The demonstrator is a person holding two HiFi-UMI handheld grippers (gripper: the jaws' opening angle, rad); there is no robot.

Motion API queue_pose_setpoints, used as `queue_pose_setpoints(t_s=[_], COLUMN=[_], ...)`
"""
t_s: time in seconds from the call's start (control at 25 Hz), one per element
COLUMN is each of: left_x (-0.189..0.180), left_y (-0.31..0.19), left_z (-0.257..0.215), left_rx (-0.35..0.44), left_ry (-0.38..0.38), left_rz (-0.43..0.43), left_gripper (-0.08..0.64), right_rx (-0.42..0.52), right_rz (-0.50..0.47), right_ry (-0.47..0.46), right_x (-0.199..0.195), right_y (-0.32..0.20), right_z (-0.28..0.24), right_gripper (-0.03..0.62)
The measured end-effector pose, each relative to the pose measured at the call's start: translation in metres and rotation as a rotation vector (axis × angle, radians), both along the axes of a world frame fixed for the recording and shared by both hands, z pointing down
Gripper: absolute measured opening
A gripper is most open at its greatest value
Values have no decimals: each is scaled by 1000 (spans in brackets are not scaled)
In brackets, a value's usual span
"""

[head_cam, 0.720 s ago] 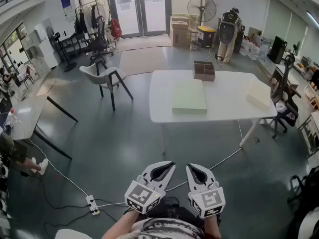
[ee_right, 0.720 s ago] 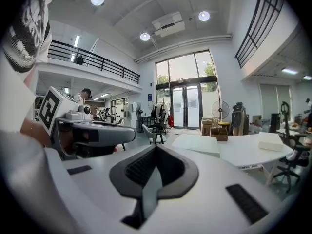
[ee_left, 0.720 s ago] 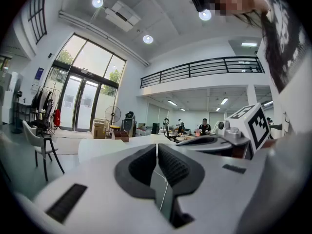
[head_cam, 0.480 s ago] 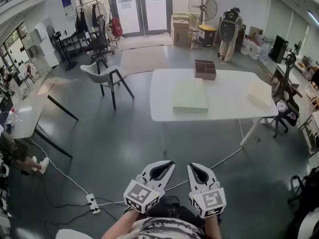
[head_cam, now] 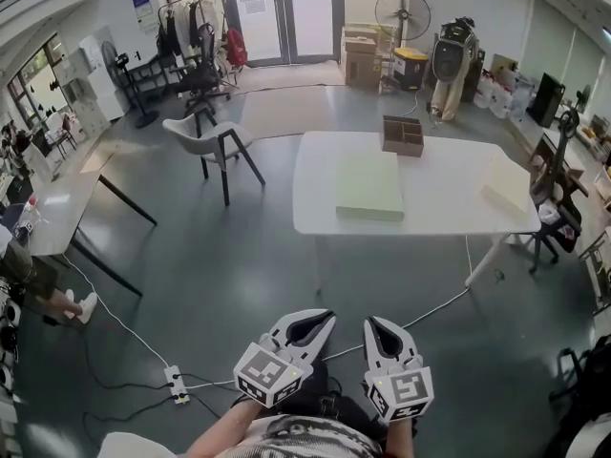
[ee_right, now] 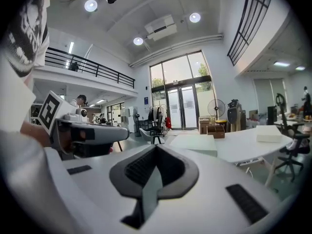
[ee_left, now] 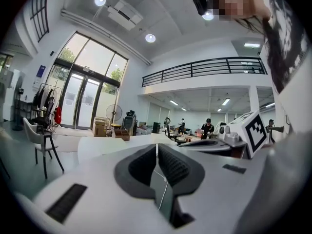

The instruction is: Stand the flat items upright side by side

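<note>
pale green flat item (head_cam: 368, 186) lying on white surface (head_cam: 439, 175)
long axis points away; brown box (head_cam: 403, 135) behind it; left tongs (head_cam: 320, 316) and right tongs (head_cam: 374, 323) pressed together, empty.

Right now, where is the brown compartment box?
In the head view the brown compartment box sits near the middle of the white table's far edge, just beyond the pale green flat slab.
</note>
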State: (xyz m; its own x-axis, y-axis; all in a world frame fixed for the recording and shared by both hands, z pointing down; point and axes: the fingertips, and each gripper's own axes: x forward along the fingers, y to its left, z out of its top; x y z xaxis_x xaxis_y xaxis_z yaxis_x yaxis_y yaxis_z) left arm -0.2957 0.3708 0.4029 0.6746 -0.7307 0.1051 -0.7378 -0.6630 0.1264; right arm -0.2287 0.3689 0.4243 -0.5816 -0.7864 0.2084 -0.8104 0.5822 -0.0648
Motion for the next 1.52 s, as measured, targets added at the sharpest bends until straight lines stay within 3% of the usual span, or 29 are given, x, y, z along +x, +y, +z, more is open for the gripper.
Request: queue_pose_setpoints(t_s=[0.44,0.8,1.16,1.52], left_x=[44,80,59,39], left_y=[-72,-209,-363,-441], left_z=[10,13,25,42], left_rx=[-22,3,-22,-66], left_ry=[-8,5,-54,-29], left_rz=[81,164,96,67], left_gripper=[21,21,21,21], right_rx=[-55,-84,-130,-163], right_rz=[94,136,151,177], right_ry=[3,-8,-3,13], right_x=[58,88,95,93], right_y=[-63,-191,-316,-387], right_z=[24,32,34,47], right_gripper=[-2,-2,-2,-2])
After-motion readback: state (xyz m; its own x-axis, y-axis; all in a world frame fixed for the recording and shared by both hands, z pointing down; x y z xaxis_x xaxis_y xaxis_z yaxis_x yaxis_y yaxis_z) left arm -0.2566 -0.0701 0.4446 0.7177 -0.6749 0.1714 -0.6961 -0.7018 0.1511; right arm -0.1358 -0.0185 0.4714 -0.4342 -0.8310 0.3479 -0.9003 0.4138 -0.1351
